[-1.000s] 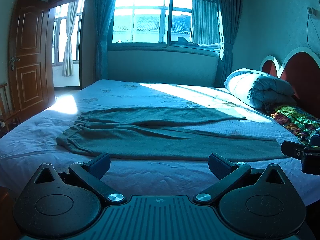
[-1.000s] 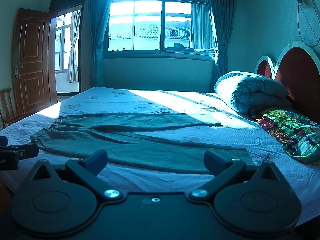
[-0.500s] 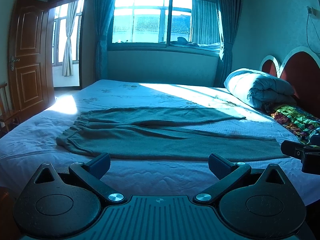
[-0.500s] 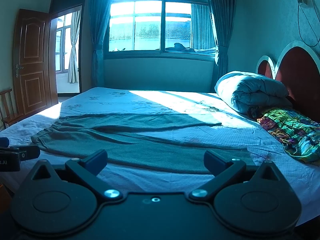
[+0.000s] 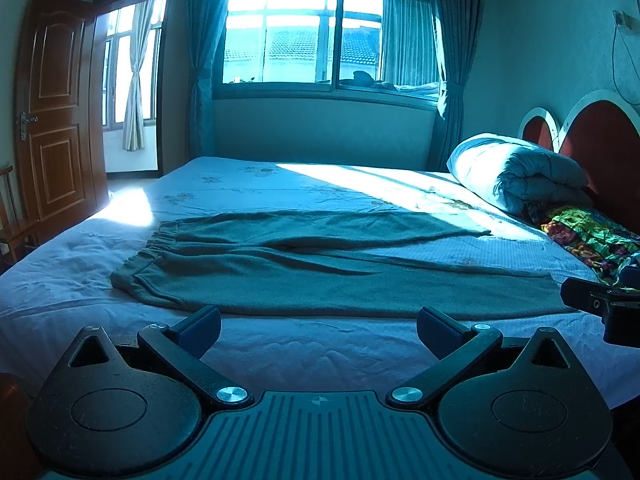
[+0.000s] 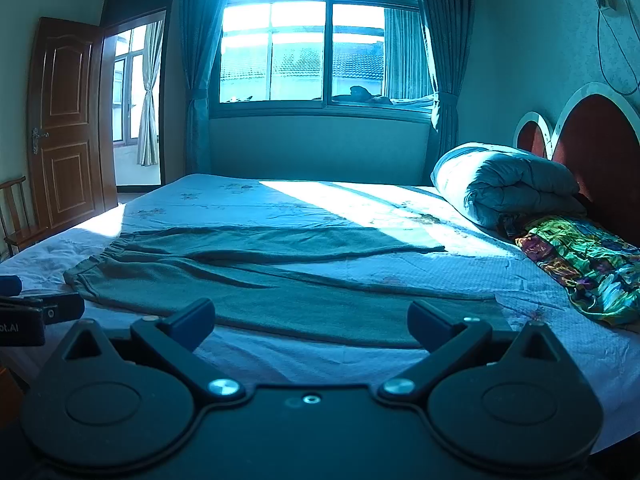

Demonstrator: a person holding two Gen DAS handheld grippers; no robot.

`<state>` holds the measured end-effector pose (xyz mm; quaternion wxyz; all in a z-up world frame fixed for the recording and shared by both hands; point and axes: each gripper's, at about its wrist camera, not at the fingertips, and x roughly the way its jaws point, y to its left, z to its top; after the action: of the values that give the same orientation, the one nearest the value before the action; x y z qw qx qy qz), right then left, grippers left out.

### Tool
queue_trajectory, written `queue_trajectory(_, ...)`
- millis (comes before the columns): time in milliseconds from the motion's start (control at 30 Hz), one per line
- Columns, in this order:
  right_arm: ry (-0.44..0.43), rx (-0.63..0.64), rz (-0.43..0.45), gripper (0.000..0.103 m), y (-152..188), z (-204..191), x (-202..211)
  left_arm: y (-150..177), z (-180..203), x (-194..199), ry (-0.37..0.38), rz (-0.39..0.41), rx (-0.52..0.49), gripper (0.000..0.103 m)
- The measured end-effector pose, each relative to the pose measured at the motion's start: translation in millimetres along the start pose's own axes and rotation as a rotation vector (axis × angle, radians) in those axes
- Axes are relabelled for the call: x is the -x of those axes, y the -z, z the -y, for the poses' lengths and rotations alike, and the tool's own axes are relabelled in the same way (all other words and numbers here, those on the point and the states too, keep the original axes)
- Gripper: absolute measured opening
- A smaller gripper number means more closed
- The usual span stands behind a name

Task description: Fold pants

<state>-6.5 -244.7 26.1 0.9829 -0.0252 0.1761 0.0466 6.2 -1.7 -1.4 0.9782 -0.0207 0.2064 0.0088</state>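
Note:
Grey-green pants [image 5: 304, 272] [image 6: 256, 280] lie flat across the bed, elastic waistband to the left, both legs stretching right and slightly apart. My left gripper [image 5: 319, 328] hovers open just short of the near leg's front edge, nothing between its fingers. My right gripper [image 6: 310, 324] is open too, over the near edge of the same leg toward its cuff end, holding nothing. In the left wrist view the right gripper's tip [image 5: 600, 304] shows at the right edge; in the right wrist view the left gripper's tip [image 6: 36, 316] shows at the left edge.
The bed [image 5: 320, 352] has a pale sheet. A rolled duvet [image 5: 516, 176] and a colourful cloth [image 5: 588, 232] lie by the red headboard [image 5: 600, 140] on the right. A window with curtains is behind; an open wooden door [image 5: 56, 112] and a chair [image 5: 12, 216] stand left.
The right wrist view has crept slightly forward and right; the pants and the left gripper have stayed where they were. Both grippers remain open.

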Motion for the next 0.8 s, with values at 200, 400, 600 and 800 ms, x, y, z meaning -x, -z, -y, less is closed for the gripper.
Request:
queue_trajectory(200,-0.001,0.001,-0.002,0.097,-0.2,0.1,-0.3,-0.2,-0.3,-0.6,0.002,-0.003,-0.002,0.103)
queue_trajectory(400,-0.001,0.000,-0.001,0.097,0.2,-0.2,0.0,-0.4,0.0,-0.6,0.004,-0.005,-0.003,0.103)
queue_trajectory(600,-0.001,0.001,-0.002,0.097,0.1,-0.3,0.0,-0.4,0.0,-1.2,0.003,-0.005,-0.004,0.103)
queue_trajectory(800,-0.003,0.000,-0.002,0.097,0.0,-0.1,0.0,0.0,0.1,-1.8,0.004,-0.007,-0.008,0.103)
